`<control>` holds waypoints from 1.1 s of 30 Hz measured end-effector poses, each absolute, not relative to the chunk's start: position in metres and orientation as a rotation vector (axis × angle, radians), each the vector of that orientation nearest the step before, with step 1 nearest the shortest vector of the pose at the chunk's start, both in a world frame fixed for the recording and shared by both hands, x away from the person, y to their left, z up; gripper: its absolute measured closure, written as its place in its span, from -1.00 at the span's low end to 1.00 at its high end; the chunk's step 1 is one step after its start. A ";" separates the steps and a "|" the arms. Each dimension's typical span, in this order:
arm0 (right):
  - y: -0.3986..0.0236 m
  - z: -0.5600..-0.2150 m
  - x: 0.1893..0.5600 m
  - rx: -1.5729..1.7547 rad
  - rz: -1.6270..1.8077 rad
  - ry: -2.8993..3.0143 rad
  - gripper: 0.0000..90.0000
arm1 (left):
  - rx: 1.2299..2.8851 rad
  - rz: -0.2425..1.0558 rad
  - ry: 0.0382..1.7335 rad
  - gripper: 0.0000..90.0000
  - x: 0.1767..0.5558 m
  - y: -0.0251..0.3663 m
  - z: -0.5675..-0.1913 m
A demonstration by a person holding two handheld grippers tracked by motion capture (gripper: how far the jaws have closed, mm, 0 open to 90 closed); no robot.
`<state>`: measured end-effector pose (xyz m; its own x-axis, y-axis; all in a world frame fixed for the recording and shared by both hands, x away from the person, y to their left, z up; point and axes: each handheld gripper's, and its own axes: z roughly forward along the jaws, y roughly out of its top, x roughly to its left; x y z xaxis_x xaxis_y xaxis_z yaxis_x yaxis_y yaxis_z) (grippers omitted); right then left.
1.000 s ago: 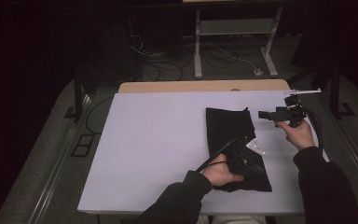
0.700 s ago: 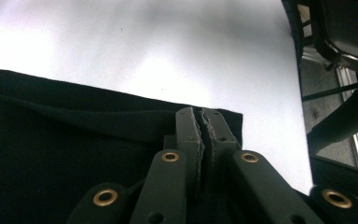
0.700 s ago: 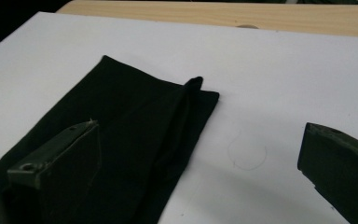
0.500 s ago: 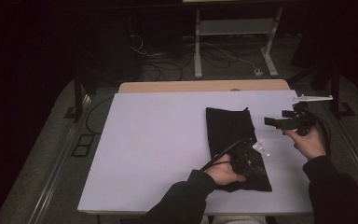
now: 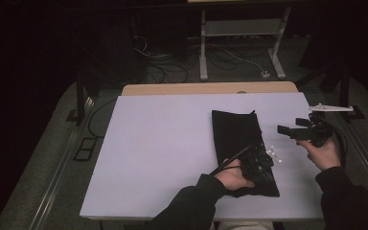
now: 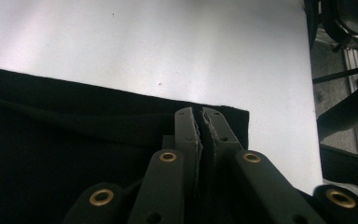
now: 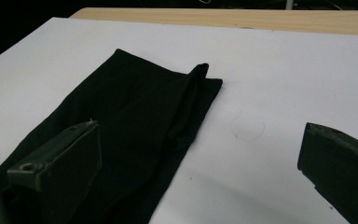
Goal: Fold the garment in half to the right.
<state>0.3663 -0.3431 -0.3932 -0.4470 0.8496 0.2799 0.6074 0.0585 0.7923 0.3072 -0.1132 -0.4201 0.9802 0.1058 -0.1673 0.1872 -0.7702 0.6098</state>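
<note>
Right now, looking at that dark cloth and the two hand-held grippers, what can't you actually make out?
- Near end of the black cloth: in the high view, covered by the left hand-held gripper and hand.
- Whether fabric sits between the left jaws: left gripper view too dark to tell.
- Small white bits beside the cloth: high view, too small to identify.
- Right hand-held gripper: its jaws are cut off by the right gripper view's edges.

1. I counted one black cloth [image 5: 242, 143], folded lengthwise, lying on the table [image 5: 163, 143].
2. I counted one table with a white top.
3. I had two tongs [image 5: 261, 165] [image 5: 287, 130] in view, one in each hand.
4. I saw two hands [image 5: 234, 176] [image 5: 322, 154] and two dark sleeves.
</note>
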 end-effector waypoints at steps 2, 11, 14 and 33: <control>-0.345 -0.393 0.364 1.484 1.350 2.067 -1.00 | 2.427 -0.188 0.216 0.82 0.308 -0.112 -0.418; -0.349 -0.389 0.354 1.453 1.369 2.062 -1.00 | 2.373 -0.226 0.194 0.24 0.310 -0.104 -0.407; -0.349 -0.390 0.351 1.449 1.378 2.066 -1.00 | 2.348 -0.200 0.209 0.01 0.311 -0.099 -0.402; -0.351 -0.390 0.333 1.419 1.357 2.081 -1.00 | 2.258 -0.197 0.307 -1.00 0.329 -0.067 -0.385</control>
